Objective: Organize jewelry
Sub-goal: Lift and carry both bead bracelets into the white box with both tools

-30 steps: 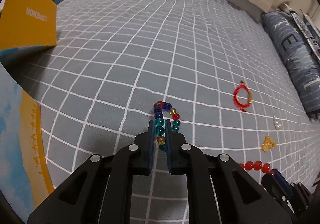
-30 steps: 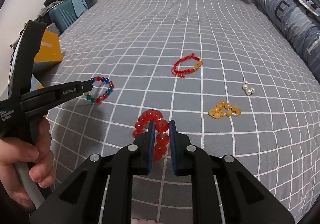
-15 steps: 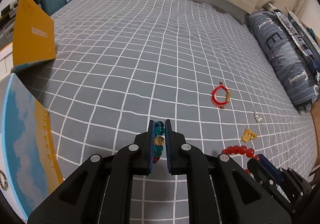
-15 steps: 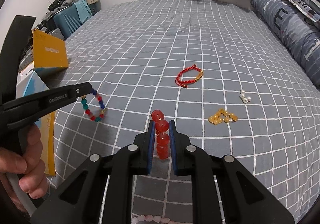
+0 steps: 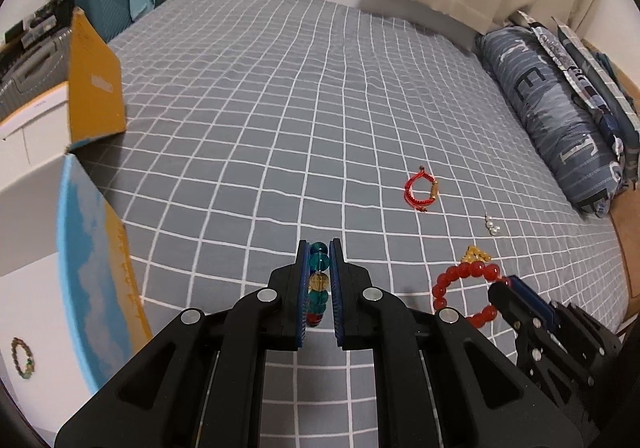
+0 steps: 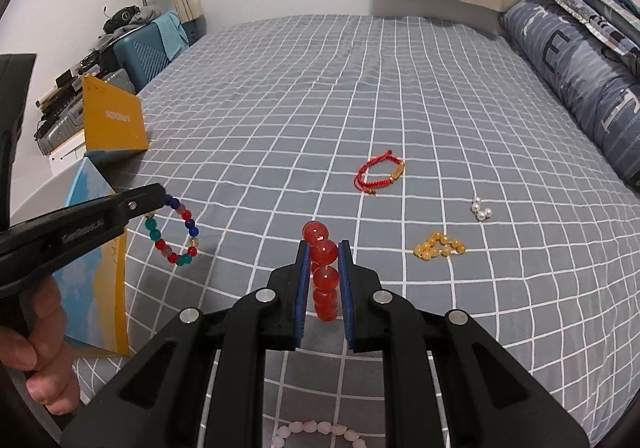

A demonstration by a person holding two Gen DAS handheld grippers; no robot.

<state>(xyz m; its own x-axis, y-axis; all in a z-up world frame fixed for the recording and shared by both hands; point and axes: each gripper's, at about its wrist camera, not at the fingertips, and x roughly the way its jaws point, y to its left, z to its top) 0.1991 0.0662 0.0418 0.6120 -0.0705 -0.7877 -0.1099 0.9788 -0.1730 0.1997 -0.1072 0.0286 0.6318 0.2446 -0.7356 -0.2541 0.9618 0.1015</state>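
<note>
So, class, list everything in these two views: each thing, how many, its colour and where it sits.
Multicoloured glass-bead bracelet: one, held in left gripper.
Large red bead bracelet: one, held in right gripper.
Red braided cord bracelet: one, mid-bed.
Amber bead bracelet: one, near the red cord bracelet.
Pearl cluster: one, white, toward the pillow.
Pink bead bracelet: one, nearest edge.
Checked grey bedsheet: one.
Yellow box: one, left edge.
Blue pillow: one, right.
Left gripper, right gripper: black, blue fingers, both shut.
</note>
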